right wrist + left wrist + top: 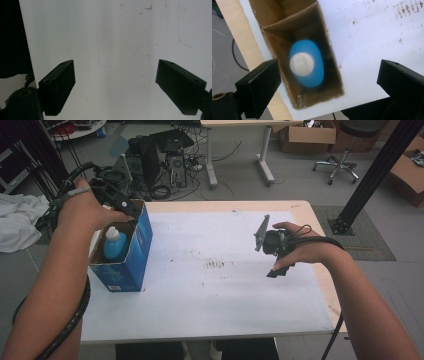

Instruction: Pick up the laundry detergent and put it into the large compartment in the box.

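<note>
Inside the box (329,57), left gripper view reveals bottle (306,63) cap.

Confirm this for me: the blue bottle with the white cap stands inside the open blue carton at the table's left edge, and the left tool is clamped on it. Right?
Not quite. The left tool is open above the blue bottle, its jaws spread wide apart and off the bottle, as the left gripper view shows. The rest holds: the bottle stands inside the open blue carton at the table's left edge.
</note>
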### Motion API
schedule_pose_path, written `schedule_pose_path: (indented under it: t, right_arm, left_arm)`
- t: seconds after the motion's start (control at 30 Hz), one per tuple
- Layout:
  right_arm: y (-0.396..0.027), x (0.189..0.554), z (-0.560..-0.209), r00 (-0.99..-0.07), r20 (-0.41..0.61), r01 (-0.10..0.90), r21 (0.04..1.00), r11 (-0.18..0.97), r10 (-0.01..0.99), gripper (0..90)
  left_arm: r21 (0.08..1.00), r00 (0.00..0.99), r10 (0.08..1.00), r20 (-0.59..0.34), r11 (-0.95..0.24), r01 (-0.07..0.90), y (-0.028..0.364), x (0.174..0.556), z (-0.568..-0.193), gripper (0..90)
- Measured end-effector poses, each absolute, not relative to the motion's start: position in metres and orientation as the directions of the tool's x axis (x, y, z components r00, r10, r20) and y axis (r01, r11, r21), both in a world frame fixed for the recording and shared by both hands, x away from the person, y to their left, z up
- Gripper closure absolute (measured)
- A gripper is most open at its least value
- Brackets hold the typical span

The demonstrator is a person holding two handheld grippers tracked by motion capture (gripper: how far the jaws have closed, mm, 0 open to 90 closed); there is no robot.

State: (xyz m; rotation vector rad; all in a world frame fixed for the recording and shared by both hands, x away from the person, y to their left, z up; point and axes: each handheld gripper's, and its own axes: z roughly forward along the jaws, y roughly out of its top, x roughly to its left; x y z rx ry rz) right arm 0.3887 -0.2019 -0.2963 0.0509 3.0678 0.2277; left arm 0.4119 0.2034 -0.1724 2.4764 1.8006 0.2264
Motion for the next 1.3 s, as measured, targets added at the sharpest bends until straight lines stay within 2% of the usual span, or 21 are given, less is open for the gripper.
schedule_pose_path:
  t: [0.27,0.4,0.57,0.77,1.03,1.3]
  right_arm:
    - [-0.204,0.388,-0.296,-0.997,-0.065,0.035,0.152,0.988,0.045,16.2]
    - [-0.205,0.388,-0.296,-0.997,-0.063,0.034,0.151,0.988,0.044,16.2]
    - [-0.207,0.390,-0.295,-0.997,-0.059,0.041,0.147,0.988,0.050,16.2]
    - [-0.210,0.393,-0.293,-0.997,-0.058,0.050,0.137,0.989,0.058,16.2]
    - [-0.211,0.397,-0.289,-0.996,-0.060,0.061,0.126,0.990,0.069,16.2]
    - [-0.209,0.398,-0.283,-0.995,-0.057,0.073,0.110,0.991,0.080,16.2]
  left_arm:
    - [0.165,0.363,0.928,0.080,-0.371,0.914,0.189,0.410,-0.160,0.1]
    - [0.183,0.462,0.882,0.094,-0.471,0.863,0.175,0.408,-0.159,0.1]
    - [0.214,0.636,0.764,0.108,-0.643,0.735,0.150,0.406,-0.163,0.1]
    - [0.208,0.802,0.596,0.044,-0.790,0.576,0.122,0.405,-0.180,0.1]
    - [0.193,0.918,0.395,0.029,-0.904,0.382,0.095,0.402,-0.194,0.1]
    - [0.172,0.977,0.214,0.011,-0.963,0.208,0.078,0.389,-0.205,0.1]
